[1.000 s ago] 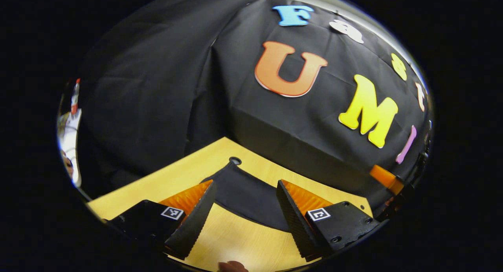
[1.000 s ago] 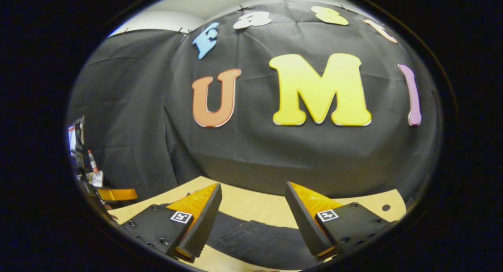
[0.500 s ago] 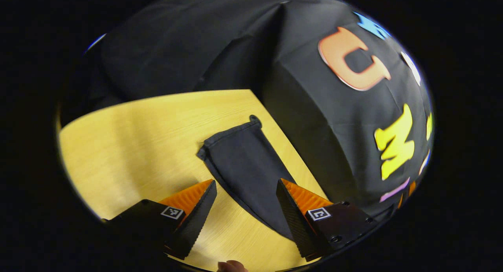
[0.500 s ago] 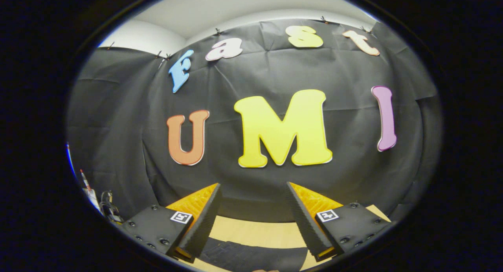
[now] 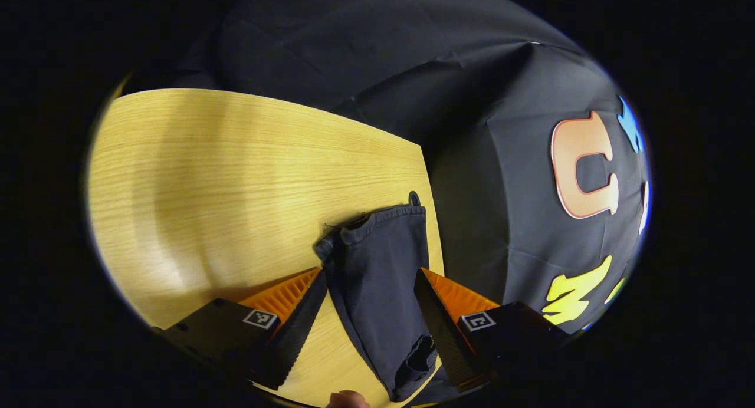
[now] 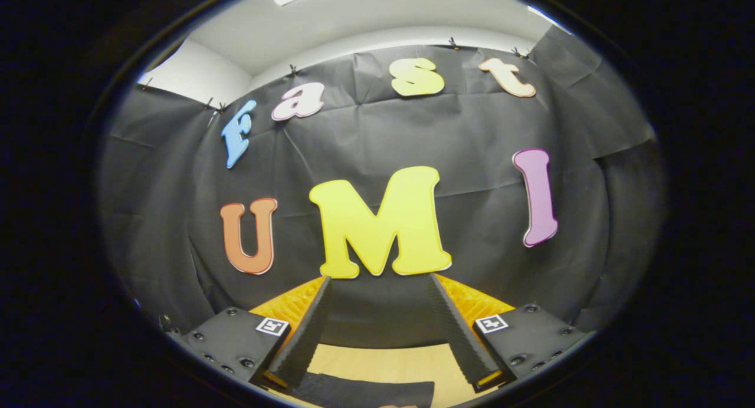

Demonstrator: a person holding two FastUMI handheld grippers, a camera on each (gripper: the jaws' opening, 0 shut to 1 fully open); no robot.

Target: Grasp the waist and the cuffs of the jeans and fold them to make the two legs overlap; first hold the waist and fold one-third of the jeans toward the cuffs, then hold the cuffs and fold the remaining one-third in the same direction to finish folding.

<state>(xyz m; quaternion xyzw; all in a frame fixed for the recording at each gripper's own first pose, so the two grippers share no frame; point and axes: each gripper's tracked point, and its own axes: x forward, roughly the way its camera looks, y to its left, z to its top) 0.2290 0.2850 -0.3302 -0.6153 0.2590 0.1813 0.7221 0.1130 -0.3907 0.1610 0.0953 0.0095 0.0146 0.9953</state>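
Note:
Dark jeans lie on a light wooden table point(image 5: 236, 172). In the left gripper view one trouser leg point(image 5: 380, 278) runs up between my fingers, and its cuff point(image 5: 377, 222) lies near the table's far edge. My left gripper point(image 5: 368, 311) is open and straddles that leg from above without closing on it. In the right gripper view a strip of the jeans point(image 6: 365, 393) lies at the bottom edge, below my open right gripper point(image 6: 377, 319), which points at the booth wall and holds nothing.
The table's far edge meets the black booth wall point(image 5: 501, 178) just past the cuff. A small dark hole point(image 5: 414, 198) in the tabletop sits by the cuff. A broad stretch of bare wood lies left of the leg. A fingertip point(image 5: 348, 400) shows at the bottom.
The left gripper has swung left and tipped down over the trouser leg, which now runs between its fingers. The right gripper has tilted up, so less of the table and jeans is in sight.

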